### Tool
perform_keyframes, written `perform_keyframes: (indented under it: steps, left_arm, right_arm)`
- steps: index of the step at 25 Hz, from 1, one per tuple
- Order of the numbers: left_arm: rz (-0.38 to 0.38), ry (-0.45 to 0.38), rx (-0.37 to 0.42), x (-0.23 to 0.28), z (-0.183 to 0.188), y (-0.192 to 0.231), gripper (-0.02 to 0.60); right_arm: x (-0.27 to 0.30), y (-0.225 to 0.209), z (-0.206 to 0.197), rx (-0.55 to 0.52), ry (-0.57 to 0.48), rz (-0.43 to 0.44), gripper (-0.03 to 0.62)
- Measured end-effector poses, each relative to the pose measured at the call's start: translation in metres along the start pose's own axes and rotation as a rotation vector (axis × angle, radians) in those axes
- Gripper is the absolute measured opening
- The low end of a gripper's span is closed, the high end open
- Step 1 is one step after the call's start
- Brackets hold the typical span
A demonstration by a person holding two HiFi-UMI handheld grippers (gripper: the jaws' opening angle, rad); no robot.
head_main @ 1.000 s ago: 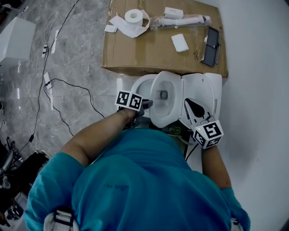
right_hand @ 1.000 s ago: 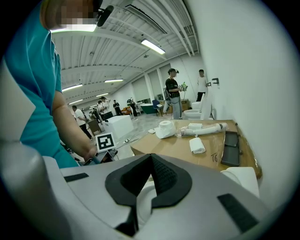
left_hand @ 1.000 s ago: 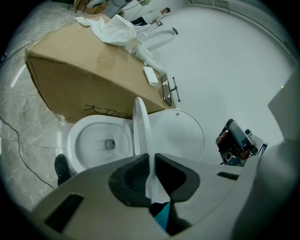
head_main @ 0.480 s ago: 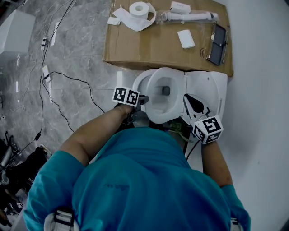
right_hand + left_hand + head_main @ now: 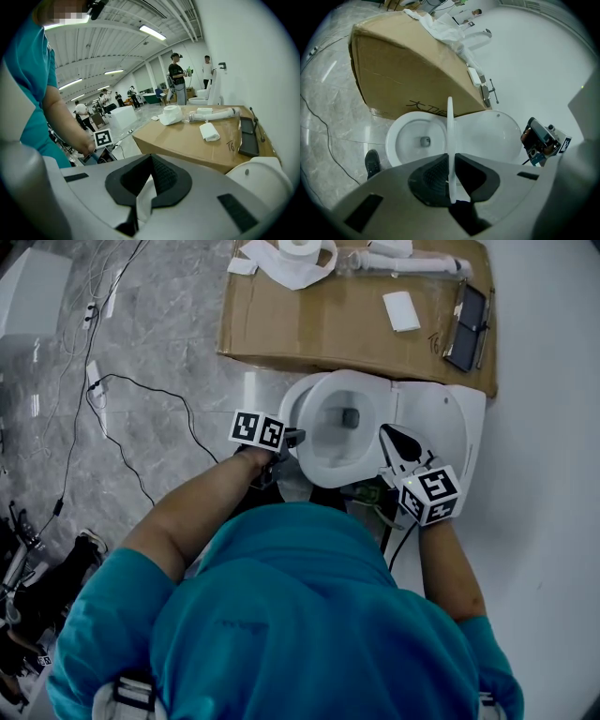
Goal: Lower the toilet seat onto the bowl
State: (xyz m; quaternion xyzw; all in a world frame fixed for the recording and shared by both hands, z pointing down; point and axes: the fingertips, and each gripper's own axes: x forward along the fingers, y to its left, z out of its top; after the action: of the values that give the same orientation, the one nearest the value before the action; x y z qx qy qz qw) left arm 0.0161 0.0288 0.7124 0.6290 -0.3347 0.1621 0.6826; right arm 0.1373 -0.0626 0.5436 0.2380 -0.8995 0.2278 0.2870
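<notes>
Both grippers have hold of the toilet seat [image 5: 450,122]. The left gripper [image 5: 450,161] has its jaws pinched on the seat's thin white rim, which runs edge-on straight up between the pads. The right gripper [image 5: 150,159] has a white edge wedged between its pads, most likely the same seat on its other side. The seat stands part-way down, tilted over the bowl [image 5: 401,140]. It is hinged at the bowl's back edge, where the open lid [image 5: 492,136] leans toward the wall [image 5: 553,381].

The main risk is a slip. Each grip is a narrow pinch on smooth plastic, so a small twist of either wrist could let the rim slide out, and the seat would then slam onto the bowl. Uneven lowering is the second worry, because one side leading the other would rack the hinge. Near the bottom, a jaw under the rim could get trapped between seat and bowl unless the hold shifts or lets go in time.

The left forearm comes in from the lower left of the head view, with its gripper angled forward and down at the bowl's near-left edge and its marker cube facing up. The right forearm runs along the wall side, its gripper also pitched down toward the seam between seat and lid. A cardboard box [image 5: 319,324] sits just behind the toilet, clear of the seat's path.
</notes>
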Motion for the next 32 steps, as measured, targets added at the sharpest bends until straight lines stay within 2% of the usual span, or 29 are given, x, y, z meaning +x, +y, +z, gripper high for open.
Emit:
perform_keyframes:
  steps: [32]
  left_arm:
    - [0.054,-0.006,-0.060,0.020,-0.003,0.098,0.052]
  right_arm:
    - [0.079,0.003,-0.043,0.008,0.089,0.036,-0.006]
